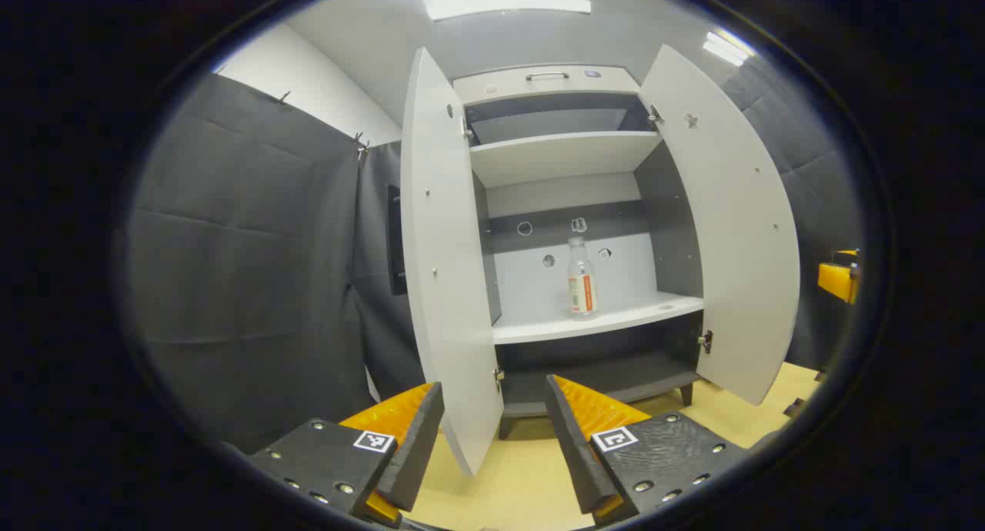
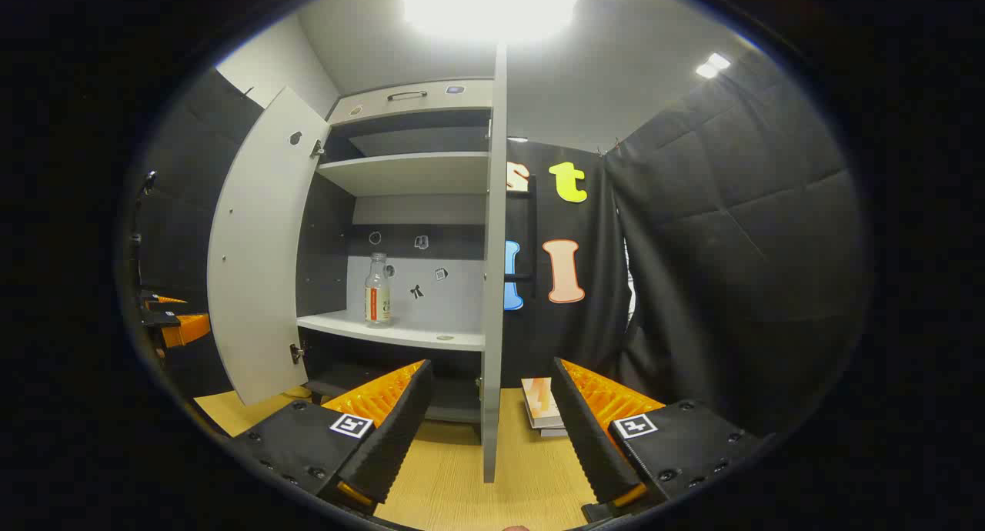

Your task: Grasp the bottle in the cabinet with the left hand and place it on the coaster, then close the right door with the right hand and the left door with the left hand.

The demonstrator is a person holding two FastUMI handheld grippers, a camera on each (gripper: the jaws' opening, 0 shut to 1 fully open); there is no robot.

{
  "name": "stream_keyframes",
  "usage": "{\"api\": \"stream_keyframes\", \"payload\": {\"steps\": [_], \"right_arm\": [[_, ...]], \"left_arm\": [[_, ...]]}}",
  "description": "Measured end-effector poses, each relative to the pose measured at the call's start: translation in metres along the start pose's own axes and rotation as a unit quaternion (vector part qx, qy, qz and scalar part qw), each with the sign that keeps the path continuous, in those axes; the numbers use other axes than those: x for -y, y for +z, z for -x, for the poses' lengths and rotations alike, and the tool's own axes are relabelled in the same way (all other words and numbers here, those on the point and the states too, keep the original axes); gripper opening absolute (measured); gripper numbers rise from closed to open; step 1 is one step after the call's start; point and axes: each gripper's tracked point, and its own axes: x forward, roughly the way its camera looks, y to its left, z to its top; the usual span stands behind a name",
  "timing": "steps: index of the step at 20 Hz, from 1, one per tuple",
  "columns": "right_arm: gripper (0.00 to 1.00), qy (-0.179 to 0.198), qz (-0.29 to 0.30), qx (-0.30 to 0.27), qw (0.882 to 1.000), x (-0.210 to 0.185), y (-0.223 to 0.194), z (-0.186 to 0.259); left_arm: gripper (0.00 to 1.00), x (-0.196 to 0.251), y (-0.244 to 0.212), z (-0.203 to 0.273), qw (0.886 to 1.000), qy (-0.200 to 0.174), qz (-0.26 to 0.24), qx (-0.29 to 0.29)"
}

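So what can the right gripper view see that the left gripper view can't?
Right gripper view alone: a stack of books on the floor beside the cabinet, past the edge-on right door.
Left gripper view alone: the inner face of that door.
Both: the bottle upright on the middle shelf, both doors open, each tool open and empty.

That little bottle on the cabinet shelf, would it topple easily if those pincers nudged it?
Probably yes: the bottle stands upright, tall and narrow, so a high nudge could tip it. It looks clear and perhaps empty, so likely light. Its smooth round sides may slip or roll along the shelf.
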Motion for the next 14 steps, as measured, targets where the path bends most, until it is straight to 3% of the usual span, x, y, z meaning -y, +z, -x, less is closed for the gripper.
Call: {"api": "stream_keyframes", "payload": {"steps": [14], "right_arm": [[0.98, 0.009, -0.009, 0.000, 1.000, 0.019, -0.005, -0.013]], "left_arm": [[0.77, 0.038, 0.014, -0.007, 1.000, -0.011, 0.001, 0.009]]}}
